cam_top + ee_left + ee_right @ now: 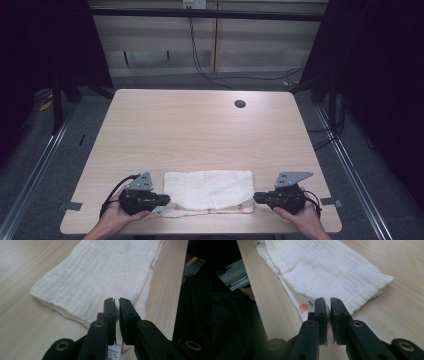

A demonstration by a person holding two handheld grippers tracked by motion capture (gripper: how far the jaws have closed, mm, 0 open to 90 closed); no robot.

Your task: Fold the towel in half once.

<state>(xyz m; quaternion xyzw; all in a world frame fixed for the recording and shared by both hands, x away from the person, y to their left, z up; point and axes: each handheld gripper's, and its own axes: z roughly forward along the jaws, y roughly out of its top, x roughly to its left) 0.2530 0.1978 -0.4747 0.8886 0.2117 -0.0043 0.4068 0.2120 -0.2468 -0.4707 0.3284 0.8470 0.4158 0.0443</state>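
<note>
Left tool [162,200] and right tool [257,197] each pinch a near corner of the folded white cloth [207,187] lying at the desk's [200,130] near edge; cloth looks light, limp, best gripped by corners.

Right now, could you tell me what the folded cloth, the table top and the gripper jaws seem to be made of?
The folded cloth looks like soft, matte cotton gauze: crinkled open weave, layered edges, a small printed flower. The table top seems to be light wood-grain laminate, smooth with a low sheen; solid wood cannot be ruled out. The jaws of the left gripper and right gripper look like matte black moulded plastic with brass-coloured inserts.
</note>
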